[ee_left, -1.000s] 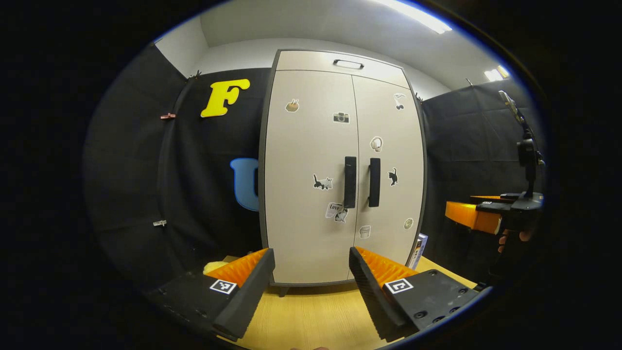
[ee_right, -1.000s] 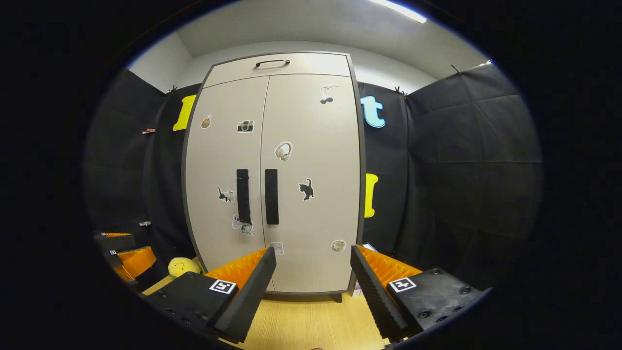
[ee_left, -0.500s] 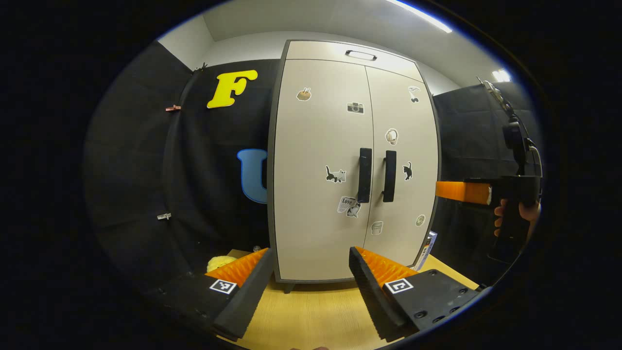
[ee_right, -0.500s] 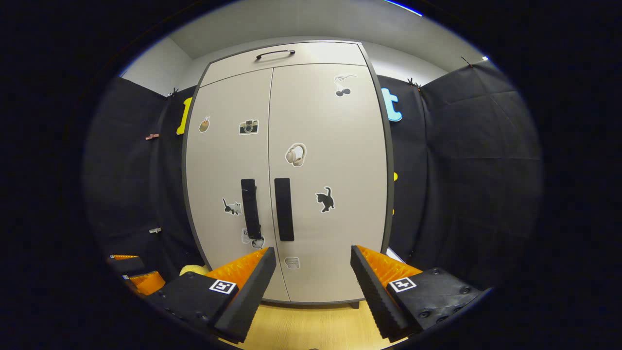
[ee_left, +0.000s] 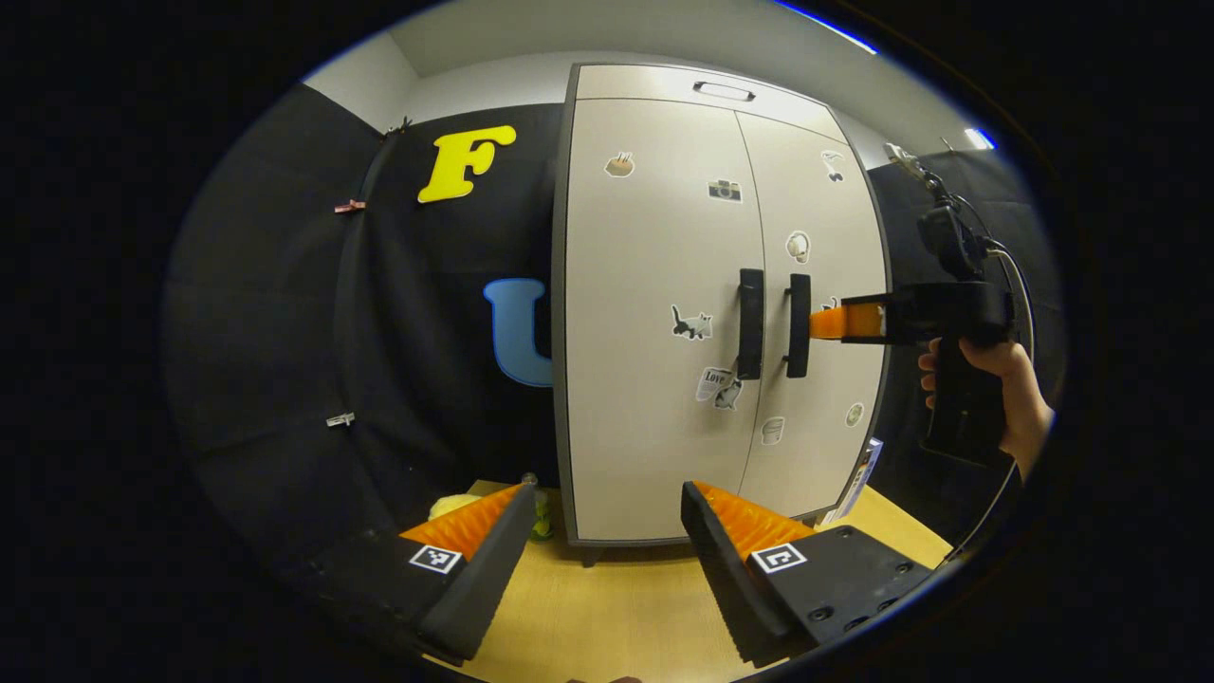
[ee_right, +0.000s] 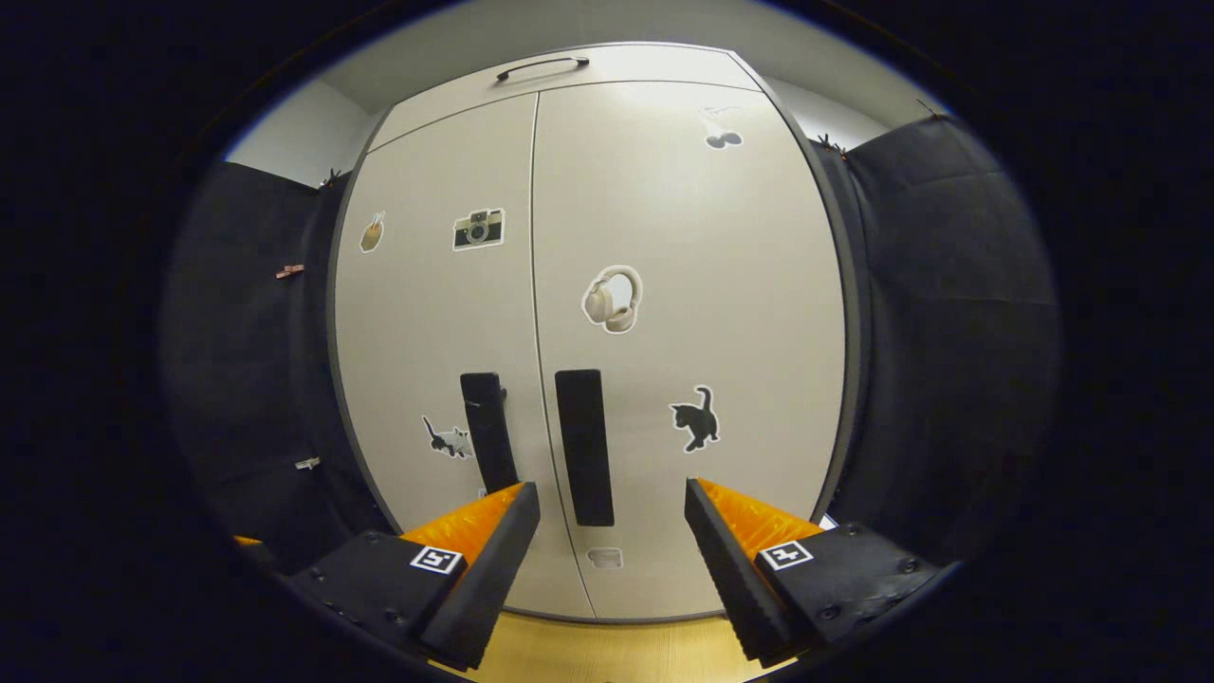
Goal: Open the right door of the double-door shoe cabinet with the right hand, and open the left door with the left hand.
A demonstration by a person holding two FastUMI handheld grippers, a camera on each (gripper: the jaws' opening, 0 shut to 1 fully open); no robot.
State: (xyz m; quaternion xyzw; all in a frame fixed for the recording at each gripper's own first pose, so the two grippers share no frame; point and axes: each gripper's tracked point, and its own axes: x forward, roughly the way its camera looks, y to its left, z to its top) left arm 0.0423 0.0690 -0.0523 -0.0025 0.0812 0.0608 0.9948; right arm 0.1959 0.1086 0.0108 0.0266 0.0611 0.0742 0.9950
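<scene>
Both doors shut on the counter-top shoe cabinet [ee_right: 664,237], the open right claw [ee_right: 612,531] nears the right handle [ee_right: 585,446], which it should straddle squarely before pulling; the left claw [ee_left: 607,541] waits open.

The shoe cabinet [ee_left: 654,313] is tall and light grey with a dark edge. It stands upright on the wooden counter [ee_left: 616,617]. Both doors are shut. Each door has a black handle [ee_right: 585,446] near the middle, side by side. Little stickers [ee_right: 612,299] dot the doors.
</scene>
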